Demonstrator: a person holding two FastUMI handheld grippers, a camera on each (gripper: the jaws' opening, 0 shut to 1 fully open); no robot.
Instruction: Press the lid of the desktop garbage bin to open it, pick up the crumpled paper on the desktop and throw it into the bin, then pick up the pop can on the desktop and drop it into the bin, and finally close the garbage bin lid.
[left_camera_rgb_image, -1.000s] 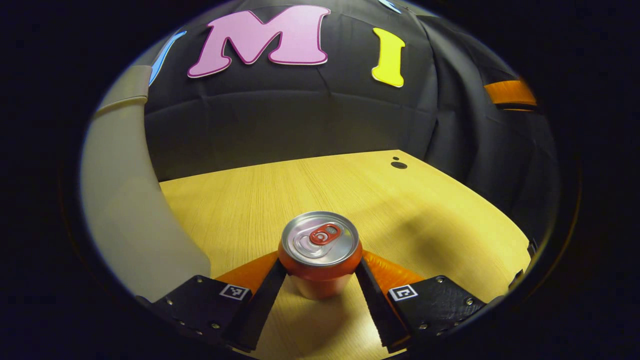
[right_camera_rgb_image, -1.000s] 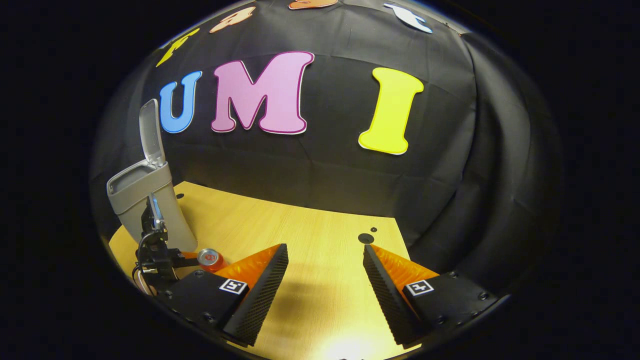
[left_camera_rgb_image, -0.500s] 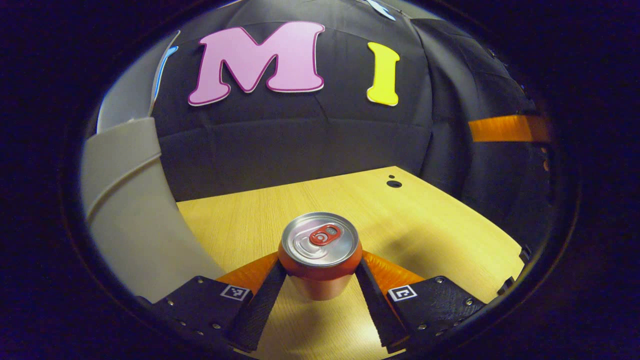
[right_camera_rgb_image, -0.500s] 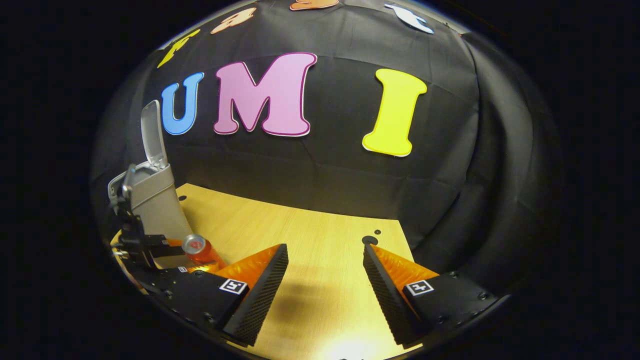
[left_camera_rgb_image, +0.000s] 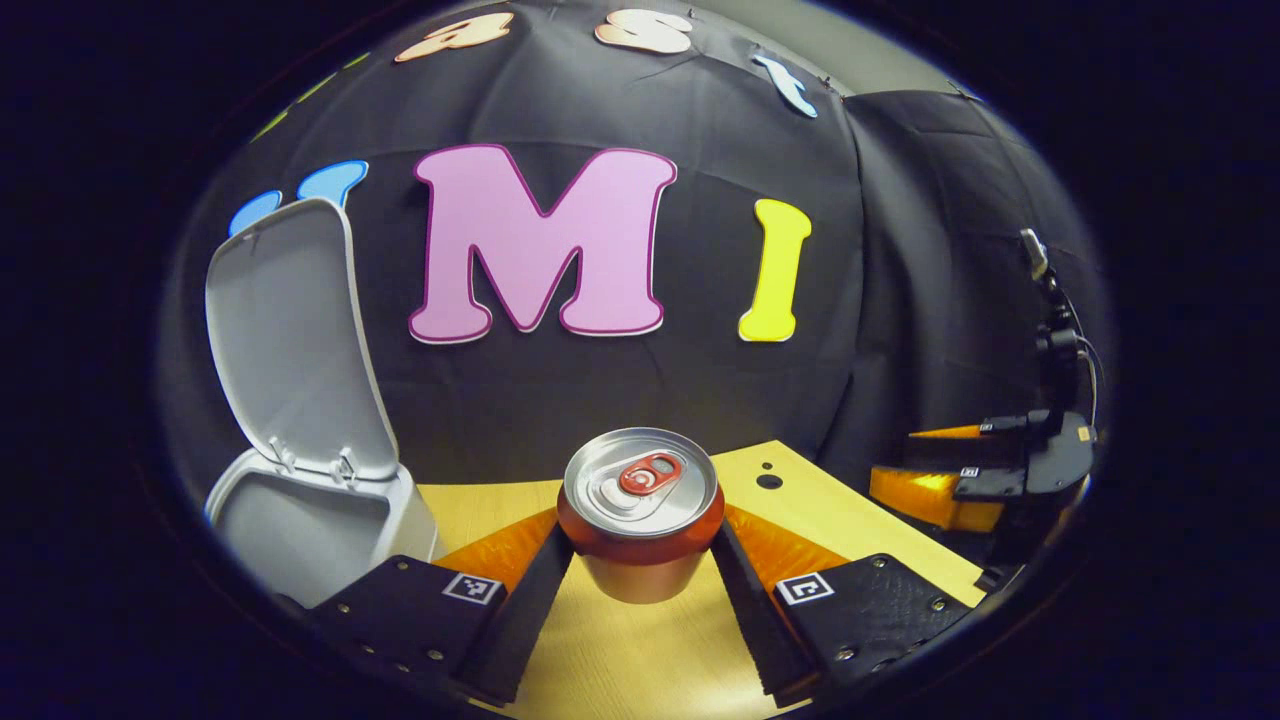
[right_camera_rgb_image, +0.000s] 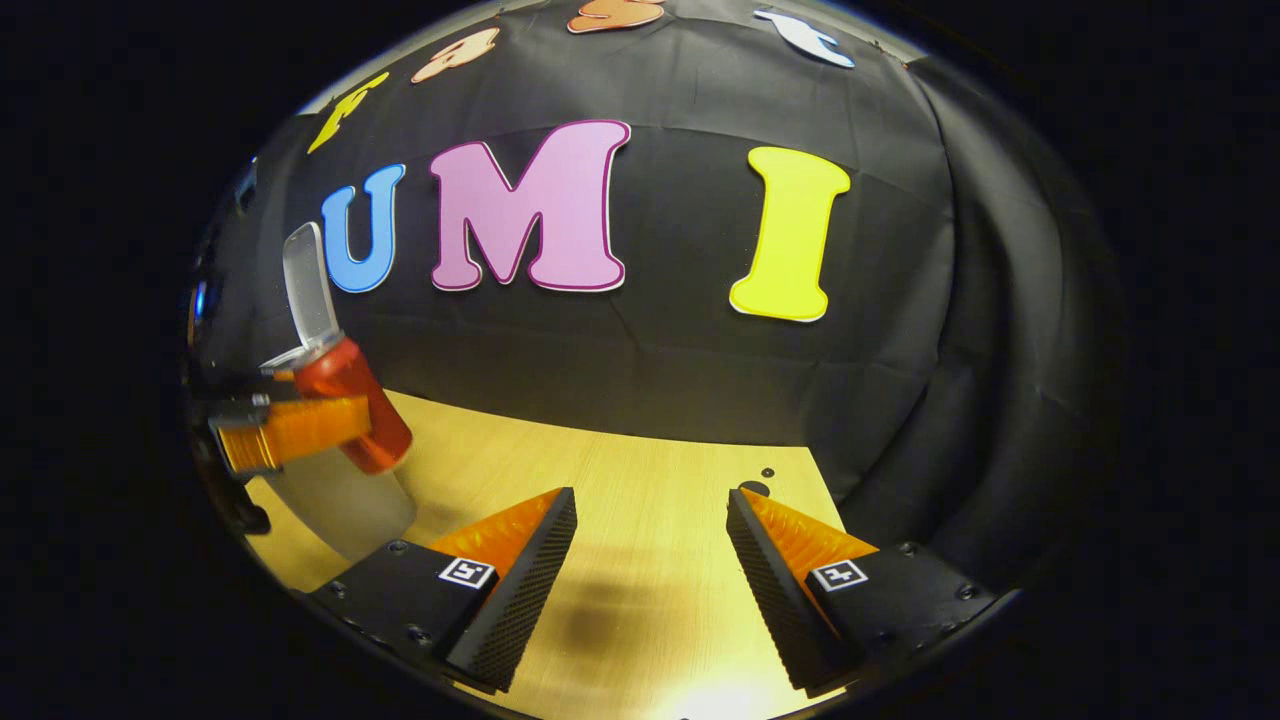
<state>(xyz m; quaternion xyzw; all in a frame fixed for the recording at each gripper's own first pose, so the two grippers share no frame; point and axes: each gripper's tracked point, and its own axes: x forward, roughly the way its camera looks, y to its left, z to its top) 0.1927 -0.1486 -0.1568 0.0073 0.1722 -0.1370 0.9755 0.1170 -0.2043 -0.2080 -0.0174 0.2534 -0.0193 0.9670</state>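
- Pop can (left_camera_rgb_image: 640, 510), upright at lower centre of the left gripper view, is pinched between the left gripper (left_camera_rgb_image: 640, 545) fingers, above the wooden desktop (left_camera_rgb_image: 640, 660).
- Garbage bin (left_camera_rgb_image: 300, 520), lower left, lid (left_camera_rgb_image: 295, 330) raised.
- Right gripper (right_camera_rgb_image: 650, 530) spread wide, holding nothing, over the desktop; black cloth wall (right_camera_rgb_image: 680, 350) behind.

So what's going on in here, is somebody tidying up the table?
Yes. A person works two hand-held grippers. The left gripper has its fingers pressed on either side of a red pop can and holds it in the air, close to a grey desktop bin whose lid stands open. The right gripper hangs open over the wooden table, holding nothing. The can is not yet in the bin.
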